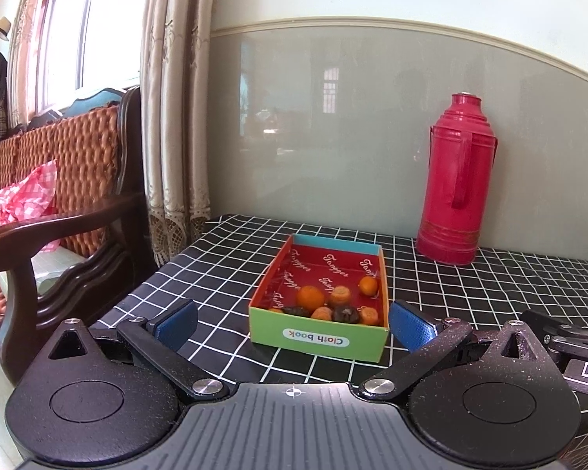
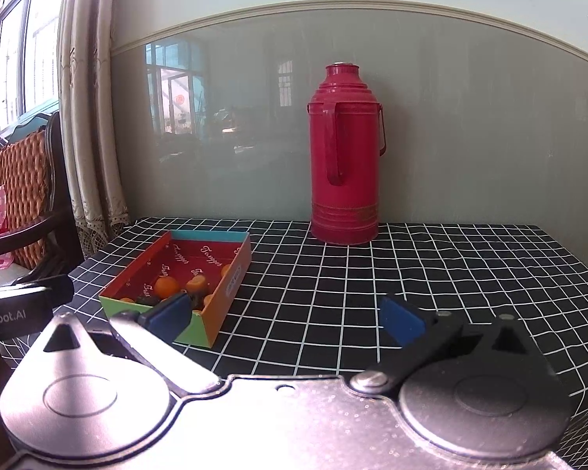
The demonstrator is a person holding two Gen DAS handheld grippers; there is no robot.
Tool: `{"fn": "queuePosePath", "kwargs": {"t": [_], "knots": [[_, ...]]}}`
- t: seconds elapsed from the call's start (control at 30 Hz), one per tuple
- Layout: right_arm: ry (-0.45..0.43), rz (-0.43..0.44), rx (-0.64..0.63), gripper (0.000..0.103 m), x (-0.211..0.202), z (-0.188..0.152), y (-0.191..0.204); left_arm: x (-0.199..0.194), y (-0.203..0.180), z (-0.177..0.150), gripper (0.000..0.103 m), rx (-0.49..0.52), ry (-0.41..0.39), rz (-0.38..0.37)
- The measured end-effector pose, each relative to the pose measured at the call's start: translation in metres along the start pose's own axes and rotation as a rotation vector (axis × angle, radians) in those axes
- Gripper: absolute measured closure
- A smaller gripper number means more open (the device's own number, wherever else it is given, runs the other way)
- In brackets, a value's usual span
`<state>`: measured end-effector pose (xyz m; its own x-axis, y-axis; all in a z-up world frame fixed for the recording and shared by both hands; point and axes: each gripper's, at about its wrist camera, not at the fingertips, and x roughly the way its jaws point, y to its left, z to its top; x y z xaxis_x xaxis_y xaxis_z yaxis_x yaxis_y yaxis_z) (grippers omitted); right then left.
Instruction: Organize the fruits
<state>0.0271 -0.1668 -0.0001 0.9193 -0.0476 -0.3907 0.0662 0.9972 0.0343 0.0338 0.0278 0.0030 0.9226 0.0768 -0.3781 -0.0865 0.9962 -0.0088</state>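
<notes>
tabletop point(image 1: 490, 286): covered in a black cloth with a white grid
tall red metal thermos point(image 2: 345, 156): stood upright at the back by the wall
shallow cardboard box, red inside point(image 1: 321, 297): set mid-cloth
small orange and dark fruits point(image 1: 310, 297): all piled in the box's near end
left claw point(image 1: 292, 323): spread wide, nothing held, box seen between the pads
right claw point(image 2: 284, 315): spread wide too, nothing held, parked just right of the box

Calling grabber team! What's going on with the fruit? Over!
Left gripper open, empty. Right gripper open, empty. Fruits all in the box, none on the tablecloth. Red thermos well behind, nothing blocking.
</notes>
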Motion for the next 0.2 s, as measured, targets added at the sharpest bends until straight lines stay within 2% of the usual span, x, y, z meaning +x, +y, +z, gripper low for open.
{"fn": "queuePosePath", "kwargs": {"t": [0.13, 0.2], "knots": [[0.008, 0.0, -0.001, 0.006, 0.0053, -0.0005, 0.0005, 0.0072, 0.0005, -0.0019, 0.001, 0.002, 0.013, -0.003], [0.011, 0.002, 0.002, 0.006, 0.0066, -0.0006, 0.0005, 0.0089, -0.0012, -0.0018, 0.0, 0.02, 0.012, 0.018]]}}
